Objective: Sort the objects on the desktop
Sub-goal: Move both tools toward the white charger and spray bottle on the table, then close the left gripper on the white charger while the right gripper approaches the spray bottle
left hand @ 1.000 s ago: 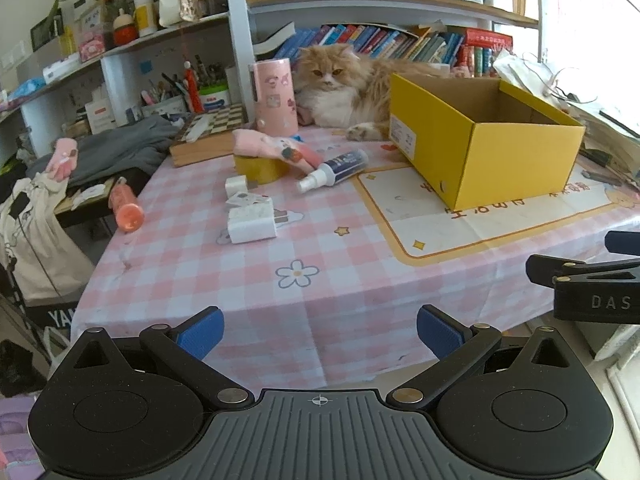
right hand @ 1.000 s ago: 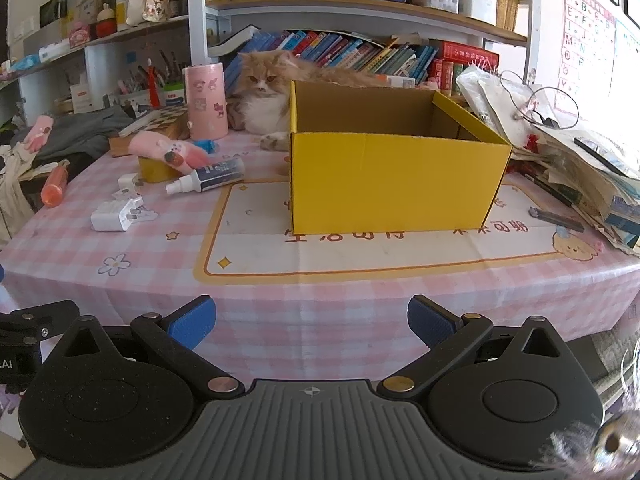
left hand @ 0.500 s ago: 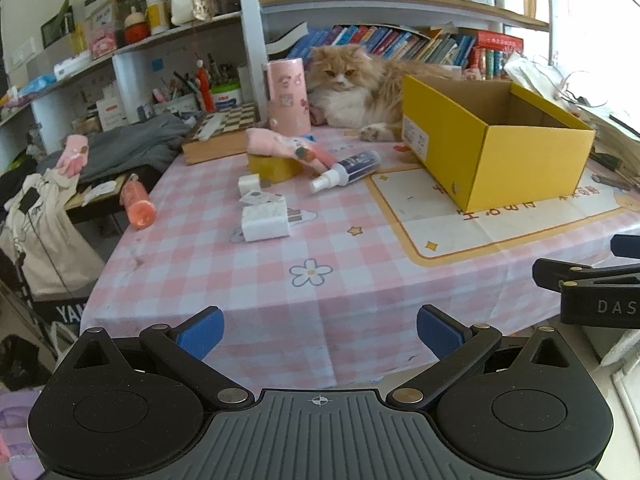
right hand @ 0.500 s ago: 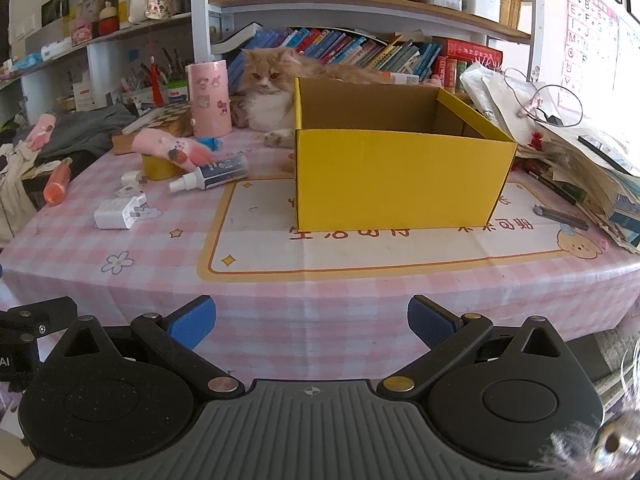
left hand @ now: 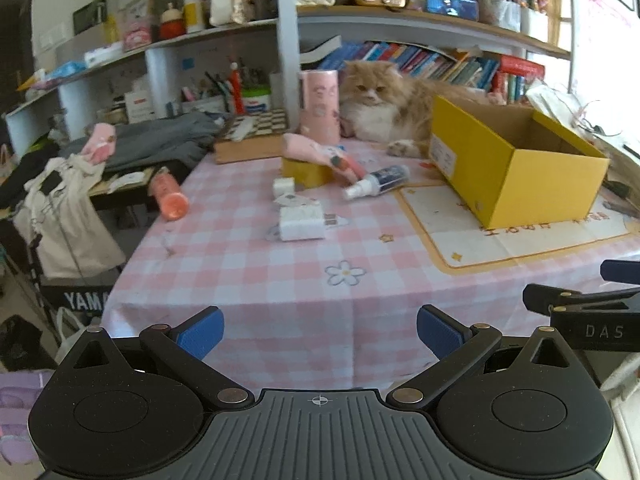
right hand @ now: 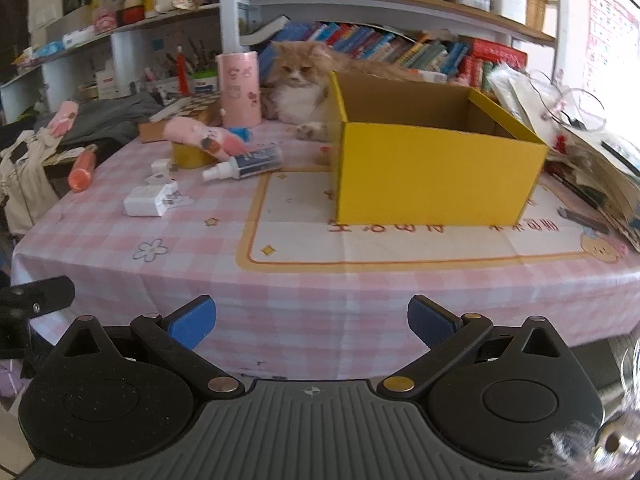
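Reaching in from the near table edge is the step in hand, I judge: the left gripper (left hand: 320,328) and the right gripper (right hand: 311,320) both hang short of the pink checked tablecloth (left hand: 280,276), fingers spread wide with nothing between them. To do it well, take the closest loose piece first, the white charger block (left hand: 301,222), coming down over it with the jaws astride its narrow sides so it cannot skid on the cloth. Beyond it lies the white spray bottle (left hand: 376,184) on its side, round and likely to roll; grip it across the dark label. Just behind sits a small yellow box (left hand: 306,172) with a pink pouch (left hand: 320,152) draped on it. The open yellow carton (right hand: 436,172) to the right looks empty. A cat (right hand: 300,92) lies behind it.
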